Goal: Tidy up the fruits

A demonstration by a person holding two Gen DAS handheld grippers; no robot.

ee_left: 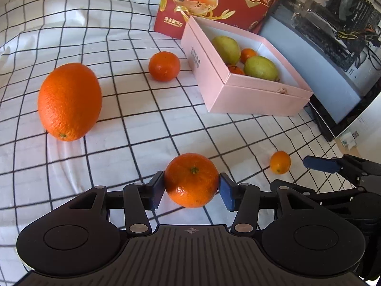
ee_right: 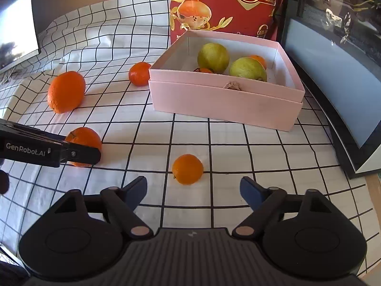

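a tangerine is clamped by the left gripper for boxing; the right gripper is held open, empty.

Box sits at back right of counter w/ four fruits in it; bag behind box. Big orange far left, mandarin just left of box, small fruit in front.

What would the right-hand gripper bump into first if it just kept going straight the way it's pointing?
Most likely the small orange fruit lying on the checked cloth just ahead of the right gripper, whose fingers stand open with nothing between them. The pink box lies farther back. Depth is hard to judge in this view.
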